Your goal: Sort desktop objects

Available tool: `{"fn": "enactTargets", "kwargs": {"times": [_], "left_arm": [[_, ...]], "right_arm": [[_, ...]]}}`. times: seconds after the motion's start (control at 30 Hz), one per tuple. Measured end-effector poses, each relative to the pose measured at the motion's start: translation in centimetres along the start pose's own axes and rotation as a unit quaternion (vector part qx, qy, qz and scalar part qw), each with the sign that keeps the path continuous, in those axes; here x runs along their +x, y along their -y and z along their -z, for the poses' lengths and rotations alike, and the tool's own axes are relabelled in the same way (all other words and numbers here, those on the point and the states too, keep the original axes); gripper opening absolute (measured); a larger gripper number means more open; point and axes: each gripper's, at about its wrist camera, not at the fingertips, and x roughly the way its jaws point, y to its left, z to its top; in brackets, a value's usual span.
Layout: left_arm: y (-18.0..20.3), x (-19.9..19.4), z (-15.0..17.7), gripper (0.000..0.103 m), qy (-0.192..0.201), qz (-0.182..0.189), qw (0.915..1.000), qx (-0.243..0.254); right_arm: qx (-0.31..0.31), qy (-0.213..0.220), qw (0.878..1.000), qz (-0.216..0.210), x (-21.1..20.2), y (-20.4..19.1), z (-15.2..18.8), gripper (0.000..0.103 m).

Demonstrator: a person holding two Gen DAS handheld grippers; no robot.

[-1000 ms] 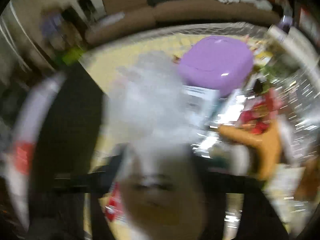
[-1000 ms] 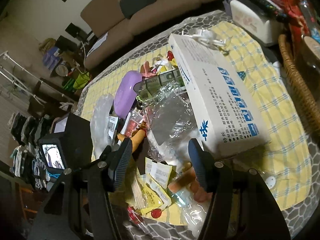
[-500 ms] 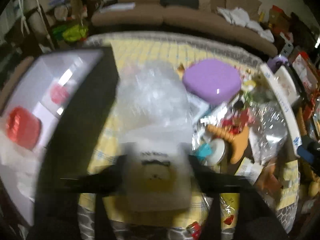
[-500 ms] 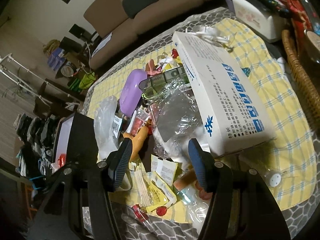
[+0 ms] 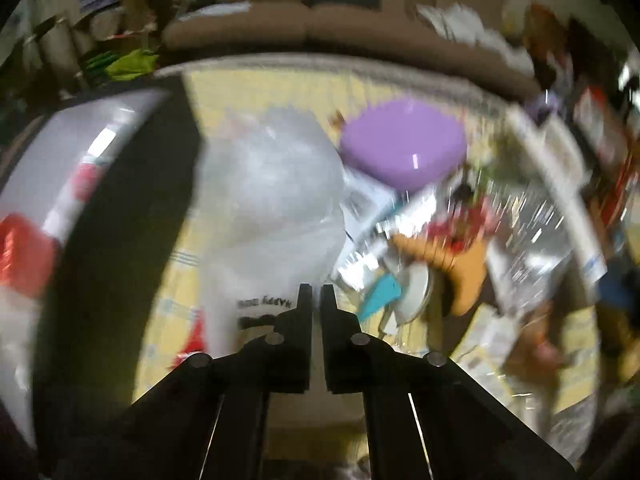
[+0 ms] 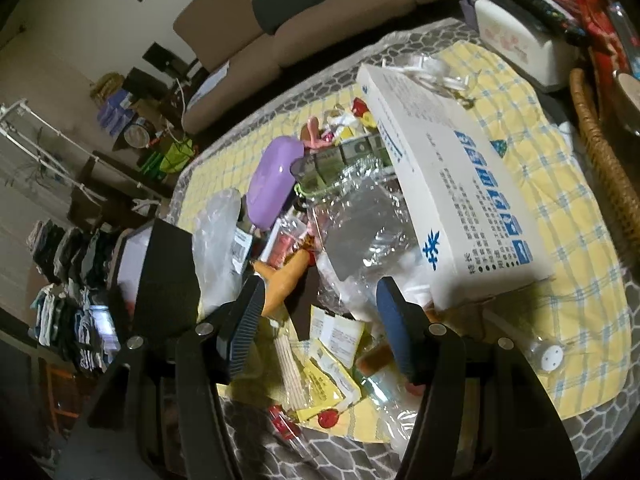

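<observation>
My left gripper (image 5: 316, 300) hovers over the yellow checked cloth with its jaws closing to a thin slit, and I see nothing pinched between them. A clear plastic bag (image 5: 272, 200) with a printed label lies just past the fingertips, beside a black bin (image 5: 120, 240). The right wrist view shows the same bag (image 6: 216, 240) leaning on the bin (image 6: 168, 272). My right gripper (image 6: 320, 312) is open above the pile, nothing between its blue pads. A purple case (image 5: 404, 148) (image 6: 272, 184) and an orange toy (image 5: 460, 268) (image 6: 284, 276) lie in the clutter.
A long white box (image 6: 452, 184) rests slanted on crumpled clear plastic (image 6: 360, 220). Sachets and wrappers litter the near edge. A wicker basket (image 6: 600, 152) and a white appliance (image 6: 516, 28) stand at the right. A red item (image 5: 24, 252) sits inside the bin. A brown sofa (image 6: 320, 12) lies beyond.
The left gripper held the bag close up, then opened wide around it, and now its jaws are together with the bag on the cloth beyond. The right gripper has stayed put.
</observation>
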Motion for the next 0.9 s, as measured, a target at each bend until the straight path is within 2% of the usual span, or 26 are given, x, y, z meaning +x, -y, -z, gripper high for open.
{"fn": "enactTargets", "kwargs": {"times": [0.07,0.2,0.3,0.37,0.43,0.47,0.5,0.53,0.6,0.67,0.7,0.77,0.83,0.87,0.9], "left_arm": [[-1.6,-2.3,-0.1,0.003,0.026,-0.004,0.9995,-0.015],[-5.1,-4.8,-0.2,0.003,0.049,-0.073,0.9954,-0.039],[-8.3,-6.3,-0.2,0.003,0.055,-0.127,0.9878,-0.072],[-9.7,-6.9,-0.1,0.005,0.060,-0.118,0.9870,-0.092],[-10.5,-7.1,-0.1,0.019,0.054,-0.092,0.9883,-0.108],[-10.4,-6.9,-0.1,0.036,0.052,-0.091,0.9885,-0.109],[-10.1,-6.9,0.0,0.045,0.052,-0.096,0.9887,-0.103],[-10.1,-6.9,0.0,0.046,0.052,-0.100,0.9888,-0.097],[-9.7,-6.8,-0.1,0.053,0.046,-0.098,0.9897,-0.093],[-9.8,-7.0,-0.1,0.060,0.043,-0.089,0.9903,-0.097],[-9.7,-7.0,0.0,0.060,0.041,-0.087,0.9905,-0.098],[-9.6,-6.8,0.1,0.060,0.033,-0.086,0.9915,-0.092],[-9.4,-6.5,0.0,0.063,0.024,-0.086,0.9925,-0.083],[-9.3,-6.4,0.0,0.064,0.021,-0.086,0.9927,-0.081],[-9.4,-6.4,0.0,0.064,0.019,-0.084,0.9928,-0.082]], "right_arm": [[-0.004,-0.005,1.000,-0.003,0.1,-0.2,0.1,0.056],[-0.010,-0.006,1.000,-0.015,0.1,-0.9,0.3,0.056],[-0.014,-0.009,1.000,-0.016,0.0,-1.4,0.4,0.056],[-0.016,-0.030,0.999,-0.010,0.8,-1.8,0.6,0.059],[-0.030,-0.090,0.995,0.001,3.5,-2.9,1.5,0.063],[-0.037,-0.107,0.994,0.003,4.6,-3.3,1.8,0.063],[-0.045,-0.127,0.991,0.005,6.1,-4.2,2.4,0.063],[-0.055,-0.142,0.988,0.001,7.7,-5.3,2.9,0.063],[-0.083,-0.157,0.984,-0.017,10.4,-7.8,3.5,0.063],[-0.116,-0.148,0.982,-0.029,13.0,-10.4,3.9,0.063],[-0.139,-0.130,0.981,-0.023,14.8,-11.8,4.3,0.064],[-0.168,-0.121,0.978,0.009,16.9,-13.2,5.2,0.064],[-0.214,-0.119,0.969,0.038,18.2,-14.5,6.4,0.045],[-0.238,-0.109,0.964,0.042,18.1,-15.0,7.0,0.019],[-0.264,-0.094,0.959,0.045,17.5,-15.5,7.3,0.005]]}}
